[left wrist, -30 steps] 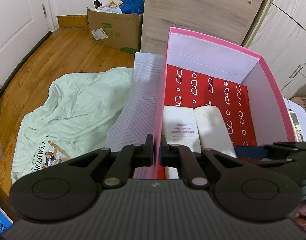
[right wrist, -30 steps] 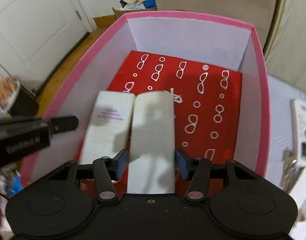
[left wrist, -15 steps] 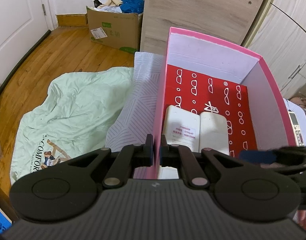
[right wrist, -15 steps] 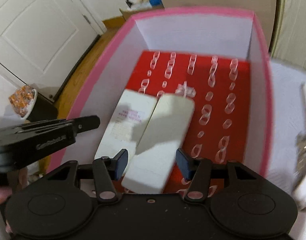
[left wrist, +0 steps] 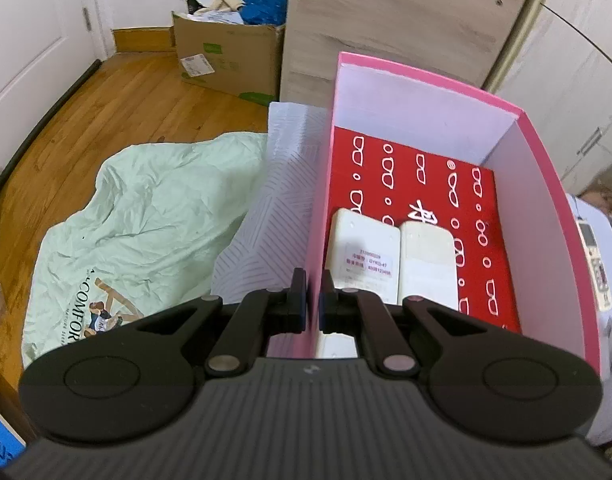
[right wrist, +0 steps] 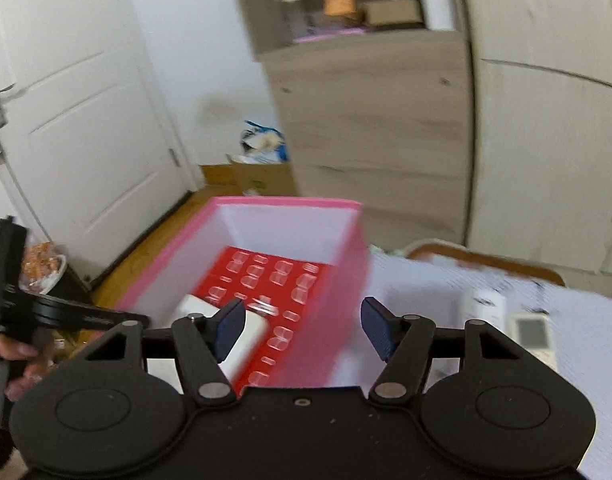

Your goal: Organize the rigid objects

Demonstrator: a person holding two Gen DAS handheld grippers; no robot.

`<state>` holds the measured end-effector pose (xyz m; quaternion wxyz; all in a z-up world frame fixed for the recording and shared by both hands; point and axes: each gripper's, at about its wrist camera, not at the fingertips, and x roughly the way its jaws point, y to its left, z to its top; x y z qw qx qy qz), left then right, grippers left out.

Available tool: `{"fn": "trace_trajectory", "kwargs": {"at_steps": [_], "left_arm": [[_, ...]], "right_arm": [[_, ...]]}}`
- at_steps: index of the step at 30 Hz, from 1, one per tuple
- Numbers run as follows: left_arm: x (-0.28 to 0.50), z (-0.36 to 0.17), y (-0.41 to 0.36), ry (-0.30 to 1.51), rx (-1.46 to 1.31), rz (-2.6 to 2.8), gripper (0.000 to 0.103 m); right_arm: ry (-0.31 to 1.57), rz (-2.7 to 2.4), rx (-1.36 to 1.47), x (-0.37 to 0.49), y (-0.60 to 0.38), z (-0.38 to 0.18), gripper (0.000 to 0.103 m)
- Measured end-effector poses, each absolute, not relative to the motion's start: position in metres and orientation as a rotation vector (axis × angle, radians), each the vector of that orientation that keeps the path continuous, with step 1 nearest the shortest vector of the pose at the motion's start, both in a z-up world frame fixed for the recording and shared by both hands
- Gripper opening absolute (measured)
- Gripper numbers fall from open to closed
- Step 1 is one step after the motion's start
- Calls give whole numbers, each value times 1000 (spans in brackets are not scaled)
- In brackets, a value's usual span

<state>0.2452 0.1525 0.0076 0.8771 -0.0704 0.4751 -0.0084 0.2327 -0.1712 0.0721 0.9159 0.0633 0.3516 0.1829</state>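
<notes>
While the left tongs point(left wrist: 312, 300) are pinching the pink cardboard box's point(left wrist: 321, 200) thin wall, the empty right tongs point(right wrist: 302, 330) are opening; the stiff, light white plastic remote control point(right wrist: 532, 334) is probably best gripped across its narrow sides.

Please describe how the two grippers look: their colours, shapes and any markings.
Both grippers are matt black. The left gripper has a ribbed body, two round discs, angled link arms with silver pivot pins, and a small pale logo in the middle. The right gripper has the same shape, with a smooth body and a small screw in the middle. The pads on its fingers are dark blue and ribbed. No cables or sleeves show.
</notes>
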Motion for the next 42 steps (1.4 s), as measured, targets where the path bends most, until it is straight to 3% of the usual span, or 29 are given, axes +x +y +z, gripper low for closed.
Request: {"fn": "trace_trajectory", "kwargs": {"at_steps": [7, 17, 31, 34, 36, 40, 42], "left_arm": [[245, 7, 151, 1008, -97, -62, 5], [244, 6, 133, 1013, 23, -53, 4], [251, 6, 132, 1088, 3, -52, 11], [251, 7, 136, 1103, -25, -71, 18], [251, 8, 136, 1112, -41, -92, 40], [249, 15, 135, 1101, -29, -77, 69], [250, 20, 133, 1111, 10, -31, 95]], "right_arm": [[776, 331, 140, 223, -238, 66, 69], [958, 155, 58, 247, -296, -1, 66], [1014, 111, 9, 274, -287, -32, 64], [1033, 113, 16, 279, -286, -38, 59], [1036, 103, 30, 281, -287, -38, 58], [1037, 93, 20, 281, -284, -38, 58], [1040, 88, 29, 282, -285, -38, 58]]}}
